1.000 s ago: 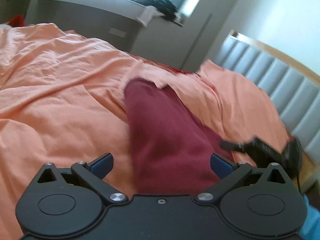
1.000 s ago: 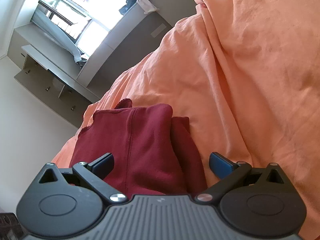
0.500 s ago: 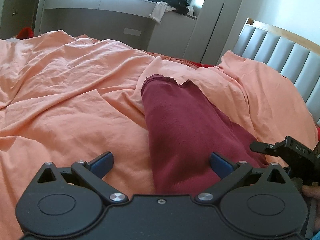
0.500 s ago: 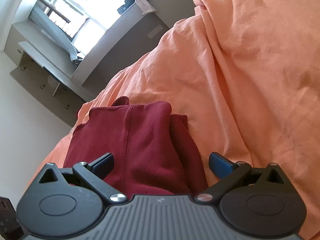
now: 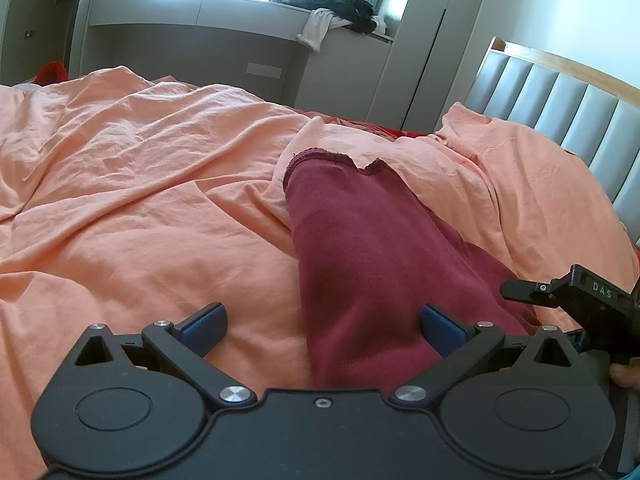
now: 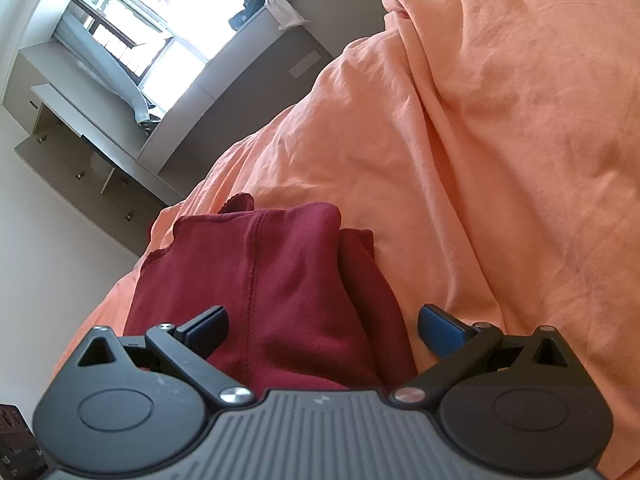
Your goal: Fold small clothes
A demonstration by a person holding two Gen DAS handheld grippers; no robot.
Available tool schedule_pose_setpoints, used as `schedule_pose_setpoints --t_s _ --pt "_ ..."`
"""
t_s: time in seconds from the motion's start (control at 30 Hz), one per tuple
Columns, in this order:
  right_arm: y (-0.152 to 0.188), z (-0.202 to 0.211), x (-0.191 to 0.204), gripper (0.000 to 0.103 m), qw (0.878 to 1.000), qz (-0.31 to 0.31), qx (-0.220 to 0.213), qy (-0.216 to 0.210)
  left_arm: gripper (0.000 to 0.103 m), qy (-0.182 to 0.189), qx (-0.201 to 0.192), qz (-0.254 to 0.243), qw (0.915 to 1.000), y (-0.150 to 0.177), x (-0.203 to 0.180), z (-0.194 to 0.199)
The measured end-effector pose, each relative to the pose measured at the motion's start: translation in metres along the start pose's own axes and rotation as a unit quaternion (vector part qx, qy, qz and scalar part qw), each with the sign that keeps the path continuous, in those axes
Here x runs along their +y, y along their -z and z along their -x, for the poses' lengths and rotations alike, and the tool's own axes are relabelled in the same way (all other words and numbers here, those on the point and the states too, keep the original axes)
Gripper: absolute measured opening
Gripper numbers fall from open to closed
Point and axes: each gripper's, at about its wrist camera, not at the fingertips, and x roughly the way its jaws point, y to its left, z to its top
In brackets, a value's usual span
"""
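Note:
A dark red garment (image 5: 360, 252) lies folded lengthwise on the orange bedsheet (image 5: 140, 208), its hemmed edge at the far end. My left gripper (image 5: 322, 322) is open just above its near end, blue pads spread on either side. In the right wrist view the same red garment (image 6: 280, 288) shows a seam down its middle and a second fold at its right. My right gripper (image 6: 322, 322) is open over it, holding nothing. The right gripper's black body (image 5: 576, 300) shows at the right edge of the left wrist view, with a fingertip of the person's hand below it.
A grey padded headboard (image 5: 560, 112) with a wooden rim stands at the right. Grey cabinets (image 5: 200, 40) under a bright window carry a heap of dark and white clothes (image 5: 336, 4). The sheet is rumpled into ridges (image 6: 460, 140).
The left wrist view has steadied and pulled back a little, showing more of the garment's far hem. Both grippers stay open; the garment has not moved.

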Motion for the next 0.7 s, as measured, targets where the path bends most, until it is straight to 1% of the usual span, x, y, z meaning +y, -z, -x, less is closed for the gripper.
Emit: schedule_pose_setpoints --t_s 0.1,0.23,0.3,0.4,0.57,0.7 --pt "0.000 0.001 -0.001 0.103 1.000 -0.007 -0.004 -0.008 0.103 0.001 0.002 0.001 1.0000 -0.001 0.000 0.000" --pt "-0.002 0.003 -0.006 0.103 0.998 -0.034 -0.005 -0.054 0.103 0.003 0.007 0.004 1.0000 -0.001 0.003 0.000" --pt "-0.003 0.003 -0.009 0.103 0.996 -0.050 -0.004 -0.069 0.103 0.007 0.010 0.008 0.9999 -0.003 0.005 0.001" --pt "-0.004 0.001 -0.013 0.103 0.995 -0.066 -0.004 -0.075 0.103 0.017 0.014 0.011 0.9997 -0.004 0.006 0.002" --pt "-0.005 0.001 -0.021 0.103 0.992 -0.094 -0.007 -0.087 0.103 0.073 0.030 0.025 0.9966 -0.007 0.009 0.005" --pt "-0.004 -0.004 -0.016 0.103 0.994 -0.084 -0.002 -0.074 0.102 0.069 0.054 0.020 0.9960 -0.010 0.007 -0.001"
